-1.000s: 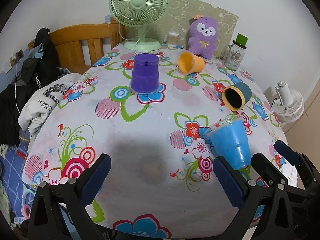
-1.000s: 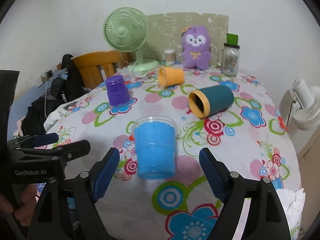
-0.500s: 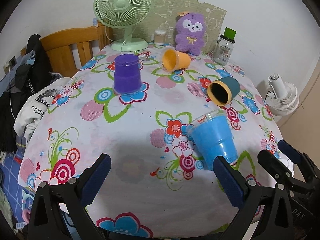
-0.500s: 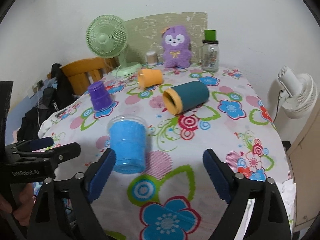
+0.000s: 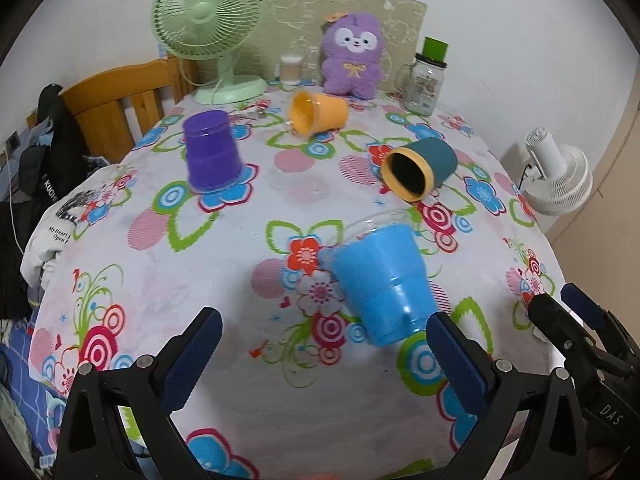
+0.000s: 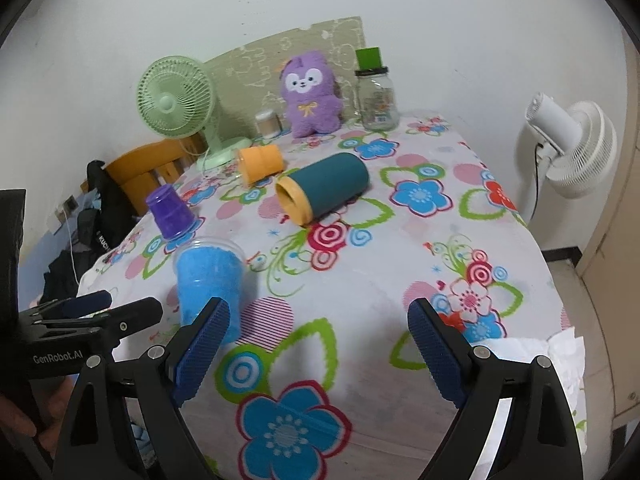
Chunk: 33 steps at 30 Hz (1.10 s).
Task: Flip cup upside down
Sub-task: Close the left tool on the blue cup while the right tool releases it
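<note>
A blue cup (image 5: 382, 280) stands upright, mouth up, on the flowered tablecloth (image 5: 224, 248); it also shows in the right wrist view (image 6: 210, 280). My left gripper (image 5: 320, 354) is open and empty, the cup just ahead of its right finger (image 5: 456, 356). My right gripper (image 6: 316, 346) is open and empty, the cup just beyond its left finger (image 6: 202, 354). A teal cup (image 5: 418, 170) and an orange cup (image 5: 318, 114) lie on their sides. A purple cup (image 5: 212, 156) stands upside down.
At the table's back stand a green fan (image 5: 210, 28), a purple plush toy (image 5: 352, 60), a glass jar (image 5: 426, 80) and a small container (image 5: 290, 70). A wooden chair (image 5: 116, 108) with clothes is left. A white fan (image 6: 572, 148) stands right of the table.
Both grippers have swung right and drawn back a little. The blue cup now sits left of the right gripper instead of between its fingers. Nothing was grasped.
</note>
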Each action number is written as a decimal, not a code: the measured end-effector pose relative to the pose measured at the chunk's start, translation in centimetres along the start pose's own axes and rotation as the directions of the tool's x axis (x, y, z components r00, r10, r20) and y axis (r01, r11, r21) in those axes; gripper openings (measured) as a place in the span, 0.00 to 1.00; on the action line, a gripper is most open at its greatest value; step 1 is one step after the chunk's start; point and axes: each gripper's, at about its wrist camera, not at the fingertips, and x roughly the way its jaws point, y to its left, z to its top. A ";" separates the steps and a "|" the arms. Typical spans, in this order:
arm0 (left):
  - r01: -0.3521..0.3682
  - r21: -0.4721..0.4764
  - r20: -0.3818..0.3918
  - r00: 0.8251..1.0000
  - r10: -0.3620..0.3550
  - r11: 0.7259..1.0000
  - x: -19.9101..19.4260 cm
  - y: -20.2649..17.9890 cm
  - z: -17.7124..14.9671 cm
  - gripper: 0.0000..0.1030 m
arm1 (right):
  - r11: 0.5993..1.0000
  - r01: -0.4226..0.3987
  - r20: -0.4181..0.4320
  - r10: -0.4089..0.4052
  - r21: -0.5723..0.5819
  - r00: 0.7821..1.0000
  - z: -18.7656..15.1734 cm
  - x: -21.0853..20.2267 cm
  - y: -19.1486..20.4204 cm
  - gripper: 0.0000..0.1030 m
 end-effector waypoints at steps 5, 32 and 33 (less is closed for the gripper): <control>0.005 0.022 -0.006 1.000 -0.005 1.000 0.6 -1.4 0.4 1.00 | 0.999 0.005 0.003 -0.005 0.033 1.000 -0.2 -0.2 -1.6 0.90; -0.005 0.053 -0.082 0.997 0.009 0.999 5.2 -4.7 1.8 1.00 | 0.993 0.012 -0.051 -0.006 0.120 0.999 -0.8 1.6 -6.1 0.90; -0.006 0.053 -0.085 0.996 0.010 0.999 5.3 -4.7 1.8 1.00 | 0.993 0.012 -0.052 -0.006 0.120 0.999 -0.8 1.6 -6.1 0.90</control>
